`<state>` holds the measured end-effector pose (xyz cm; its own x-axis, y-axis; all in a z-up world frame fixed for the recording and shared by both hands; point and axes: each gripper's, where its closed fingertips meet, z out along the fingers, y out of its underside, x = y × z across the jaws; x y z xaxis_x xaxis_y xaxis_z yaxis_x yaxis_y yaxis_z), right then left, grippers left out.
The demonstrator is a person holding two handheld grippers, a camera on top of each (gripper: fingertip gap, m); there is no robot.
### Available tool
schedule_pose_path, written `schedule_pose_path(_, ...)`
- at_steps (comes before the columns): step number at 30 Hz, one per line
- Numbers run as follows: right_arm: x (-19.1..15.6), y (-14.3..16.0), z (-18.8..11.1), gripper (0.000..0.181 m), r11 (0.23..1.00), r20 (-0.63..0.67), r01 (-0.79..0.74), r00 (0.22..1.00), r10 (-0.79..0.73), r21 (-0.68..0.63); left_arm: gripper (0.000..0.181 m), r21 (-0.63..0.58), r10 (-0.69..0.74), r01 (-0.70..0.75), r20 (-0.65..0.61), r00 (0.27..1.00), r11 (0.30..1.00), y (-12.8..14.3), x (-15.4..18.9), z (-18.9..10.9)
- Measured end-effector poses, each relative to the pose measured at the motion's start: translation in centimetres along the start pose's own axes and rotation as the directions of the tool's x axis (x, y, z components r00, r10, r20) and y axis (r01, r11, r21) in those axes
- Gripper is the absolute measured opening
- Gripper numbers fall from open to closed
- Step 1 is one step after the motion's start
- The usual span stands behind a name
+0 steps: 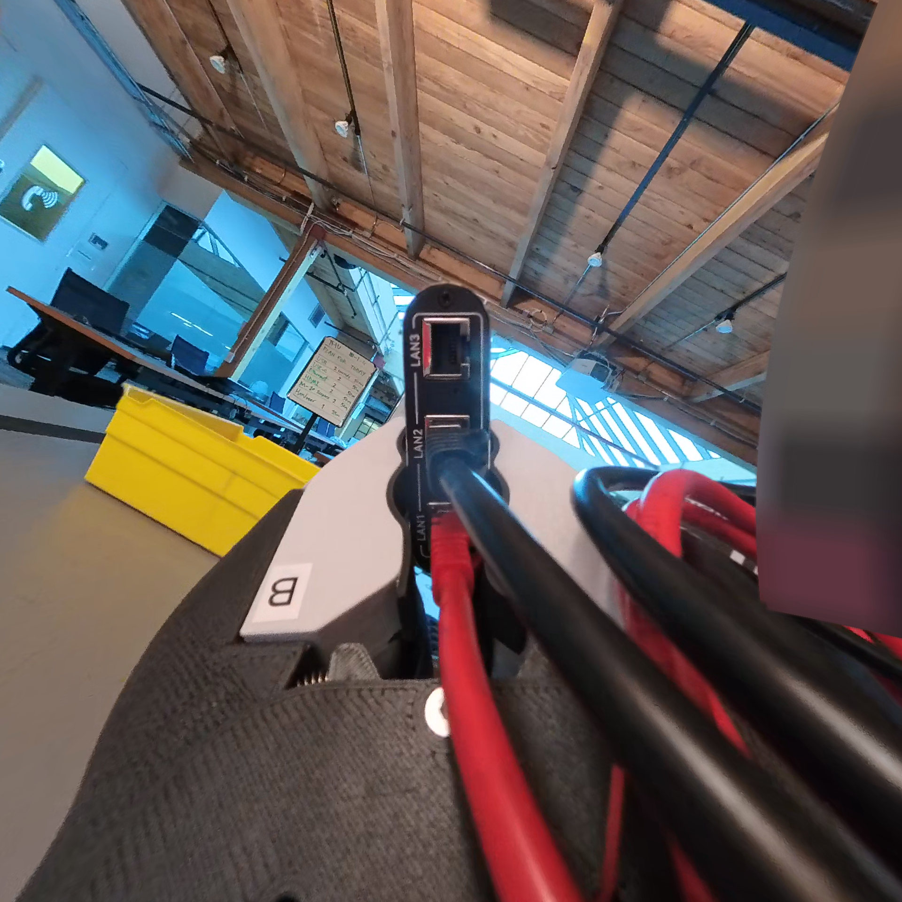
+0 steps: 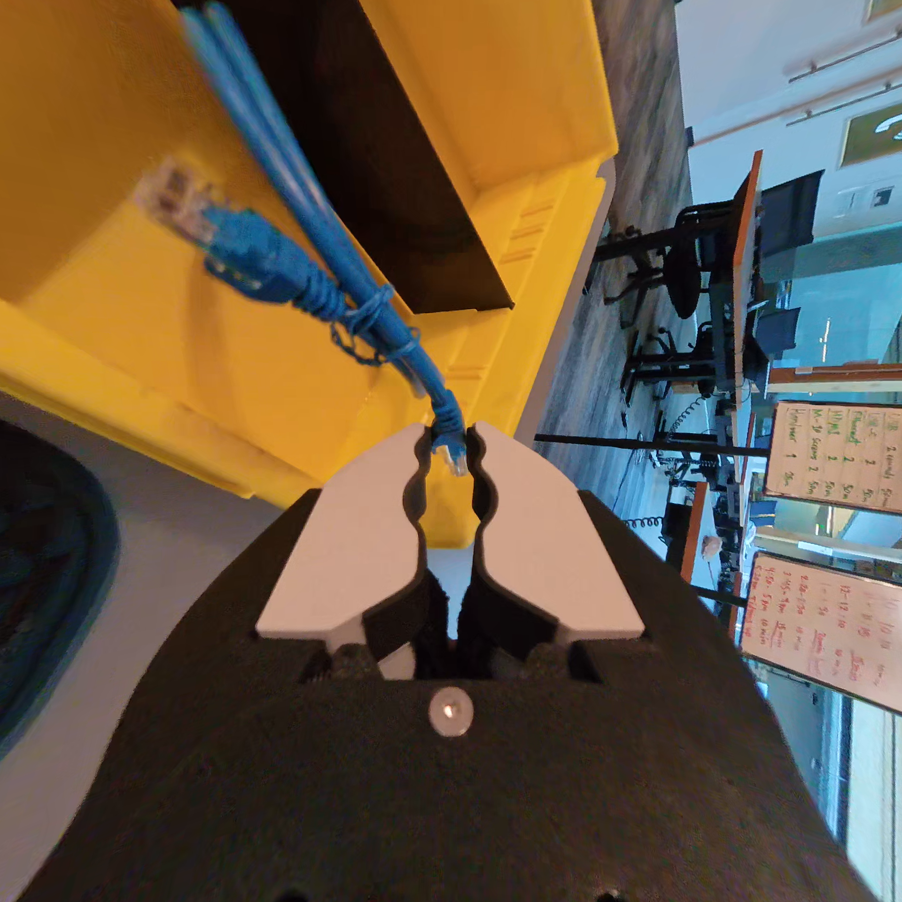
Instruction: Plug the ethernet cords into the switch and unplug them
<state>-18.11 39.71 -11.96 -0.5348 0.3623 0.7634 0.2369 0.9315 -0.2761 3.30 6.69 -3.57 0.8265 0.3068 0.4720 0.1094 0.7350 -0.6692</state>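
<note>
In the left wrist view my left gripper [image 1: 446, 483] is shut on the narrow black switch [image 1: 446, 371] and holds it upright, port face toward the camera. A black ethernet cord [image 1: 561, 585] sits in the middle port. A red ethernet cord [image 1: 454, 585] sits in the lowest port. The top port [image 1: 446, 349] is empty. In the right wrist view my right gripper [image 2: 448, 451] is shut on the plug end of a blue ethernet cord [image 2: 341, 273]. The cord is bundled and tied, and its other plug [image 2: 180, 205] hangs free over the yellow bin [image 2: 146, 341].
The yellow bin also shows in the left wrist view [image 1: 195, 468], on the grey table [image 1: 73, 585]. Loops of red and black cord [image 1: 683, 512] pile up right of the switch. A dark rounded object [image 2: 49, 561] lies at the left of the right wrist view. Desks and whiteboards stand beyond. My right fingertips sit around 40 cm from my left ones.
</note>
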Motion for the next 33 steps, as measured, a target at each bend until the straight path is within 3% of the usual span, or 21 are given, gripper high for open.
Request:
schedule_pose_path(5,-2.3,0.3,0.5,0.018,1.000,0.138,0.008,0.990,-0.008,0.002,0.027,-0.039,0.027,-0.026,0.012,1.000,0.999,0.6,0.0,0.2)
schedule_pose_path(11,-3.2,-0.5,-1.3,0.040,0.981,0.286,-0.151,0.952,0.111,0.123,0.027,-0.095,0.093,-0.090,0.027,0.995,0.991,1.5,0.0,0.4)
schedule_pose_path(16,-1.5,-2.4,-3.8,0.045,0.877,0.374,-0.371,0.894,0.247,0.306,0.026,-0.117,0.061,-0.056,0.035,0.998,0.992,1.9,-0.3,0.5)
schedule_pose_path(18,1.3,-3.9,-5.5,0.044,0.755,0.358,-0.479,0.870,0.340,0.448,0.026,-0.124,0.052,-0.046,0.045,0.998,0.991,2.0,-0.5,0.5)
schedule_pose_path(19,3.4,-4.7,-6.8,0.043,0.652,0.336,-0.526,0.851,0.404,0.546,0.025,-0.130,0.053,-0.046,0.049,0.997,0.990,2.1,-0.6,0.5)
schedule_pose_path(20,5.5,-5.4,-8.6,0.042,0.514,0.339,-0.565,0.814,0.471,0.645,0.025,-0.139,0.060,-0.052,0.052,0.997,0.989,2.3,-0.6,0.5)
schedule_pose_path(22,8.6,-6.3,-12.9,0.041,0.158,0.451,-0.612,0.710,0.541,0.775,0.025,-0.167,0.094,-0.084,0.056,0.994,0.982,2.7,-0.6,0.6)
schedule_pose_path(24,10.6,-6.1,-16.8,0.045,-0.178,0.587,-0.592,0.624,0.516,0.786,0.026,-0.214,0.153,-0.137,0.059,0.986,0.967,3.4,-0.5,0.7)
schedule_pose_path(26,11.3,-5.8,-19.4,0.053,-0.360,0.663,-0.558,0.598,0.451,0.748,0.026,-0.271,0.210,-0.190,0.047,0.976,0.944,4.3,-0.4,0.8)
schedule_pose_path(28,10.9,-6.5,-20.8,0.069,-0.386,0.686,-0.568,0.617,0.385,0.727,0.026,-0.324,0.244,-0.225,0.020,0.970,0.919,5.3,-0.1,1.0)
schedule_pose_path(33,6.1,-10.9,-23.2,0.082,-0.221,0.630,-0.594,0.758,0.168,0.774,0.026,-0.451,0.305,-0.292,-0.047,0.951,0.843,7.9,0.3,1.0)
